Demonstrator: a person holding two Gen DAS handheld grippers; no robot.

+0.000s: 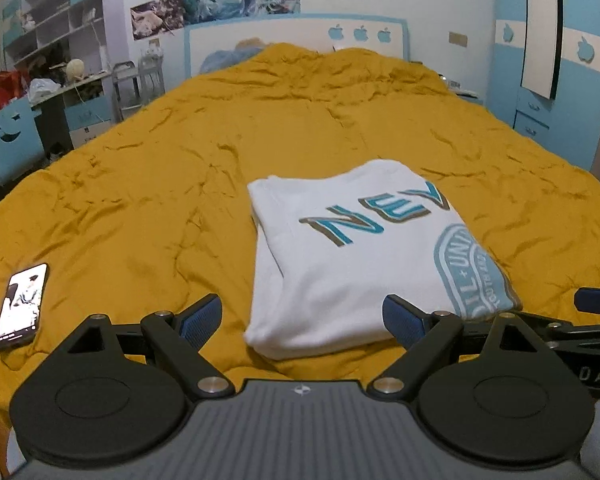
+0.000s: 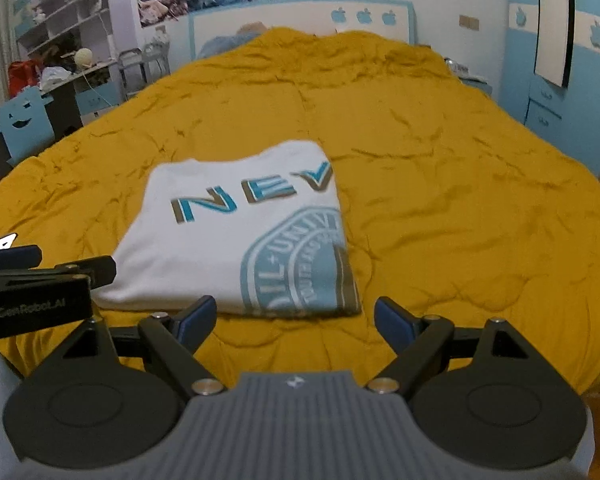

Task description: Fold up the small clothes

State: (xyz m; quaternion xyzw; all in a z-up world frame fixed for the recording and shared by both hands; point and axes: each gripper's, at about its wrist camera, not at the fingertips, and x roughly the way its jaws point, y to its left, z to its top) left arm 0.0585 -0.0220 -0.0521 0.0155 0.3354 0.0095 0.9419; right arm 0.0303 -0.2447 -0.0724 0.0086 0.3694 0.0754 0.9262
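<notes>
The folded white T-shirt (image 1: 340,264) hides the rest of its lettering past "NEV" and half its round emblem, while the phone (image 2: 4,241) shows only a corner behind the left gripper (image 2: 10,258).

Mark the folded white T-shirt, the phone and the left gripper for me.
Folded white T-shirt (image 1: 340,276): left wrist view, blank front panel.
Black phone (image 1: 22,306): left wrist view, lit screen.
Left gripper (image 1: 302,320): left wrist view, midway between fingertips.

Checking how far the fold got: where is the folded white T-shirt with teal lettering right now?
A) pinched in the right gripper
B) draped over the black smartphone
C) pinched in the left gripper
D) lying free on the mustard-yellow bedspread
D: the folded white T-shirt with teal lettering lies flat on the mustard-yellow bedspread, and both the left gripper and the right gripper are open and empty.
</notes>
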